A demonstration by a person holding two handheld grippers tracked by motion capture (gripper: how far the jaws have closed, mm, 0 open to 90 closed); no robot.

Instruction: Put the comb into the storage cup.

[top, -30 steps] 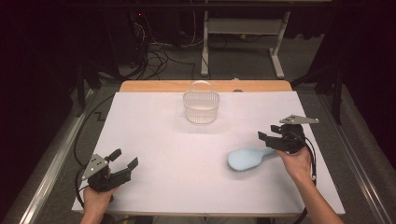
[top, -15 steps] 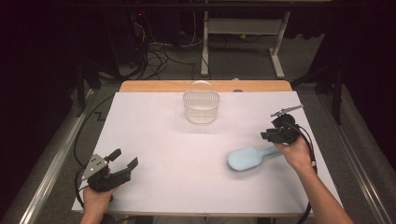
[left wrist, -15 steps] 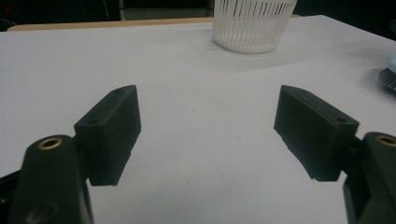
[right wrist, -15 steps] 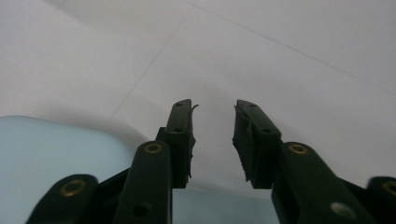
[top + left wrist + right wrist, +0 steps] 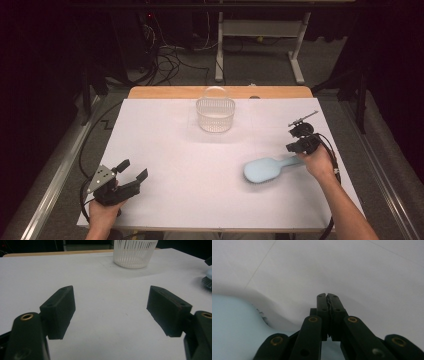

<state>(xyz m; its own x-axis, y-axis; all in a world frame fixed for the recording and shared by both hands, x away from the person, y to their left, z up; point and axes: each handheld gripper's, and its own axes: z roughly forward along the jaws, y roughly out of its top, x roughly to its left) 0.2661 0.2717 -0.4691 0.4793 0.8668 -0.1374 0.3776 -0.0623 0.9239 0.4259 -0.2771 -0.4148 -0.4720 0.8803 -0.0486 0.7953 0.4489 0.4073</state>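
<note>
No legible text, label, brand, number or sign anywhere: none on the white surface (image 5: 165, 165), none on the basket (image 5: 215, 114), none on the pale blue brush (image 5: 265, 170). Dark marks near the brush bristles too blurred to read.

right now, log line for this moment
left gripper open | right gripper jaws just closing, pads together, nothing between | blue brush lying on table, handle under right gripper | basket upright
</note>
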